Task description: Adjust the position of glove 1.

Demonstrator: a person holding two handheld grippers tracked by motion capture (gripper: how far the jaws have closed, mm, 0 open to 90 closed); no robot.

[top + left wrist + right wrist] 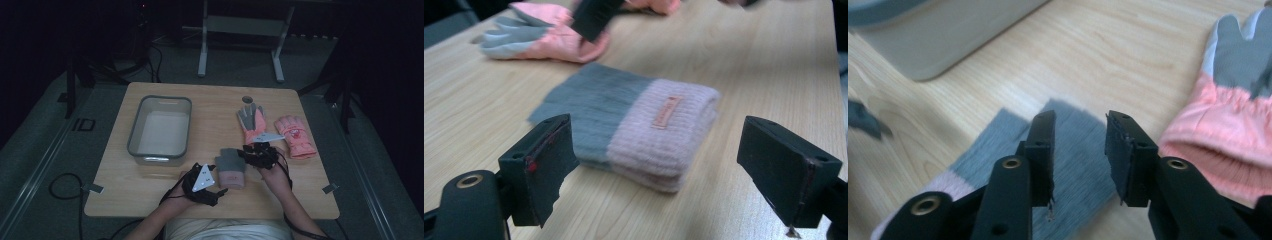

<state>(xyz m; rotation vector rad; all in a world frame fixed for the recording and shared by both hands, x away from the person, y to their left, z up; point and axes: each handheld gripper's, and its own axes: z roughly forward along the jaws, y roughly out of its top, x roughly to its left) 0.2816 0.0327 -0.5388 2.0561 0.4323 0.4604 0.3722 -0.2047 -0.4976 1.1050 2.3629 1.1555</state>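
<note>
A folded knit piece, grey at one end and pale pink with a small label at the other, lies flat on the wooden table near the front. My left gripper is just to its left, jaws wide open. In the left gripper view the knit piece lies ahead of the left gripper, untouched by the pads. My right gripper hovers at its grey end. In the right gripper view the right gripper has a narrow gap between its jaws, with grey fabric below and nothing pinched.
A grey plastic bin stands at the table's left. A pink glove with a grey palm and a second pink glove lie at the right. A small round object sits behind them. Cables trail off the front edge.
</note>
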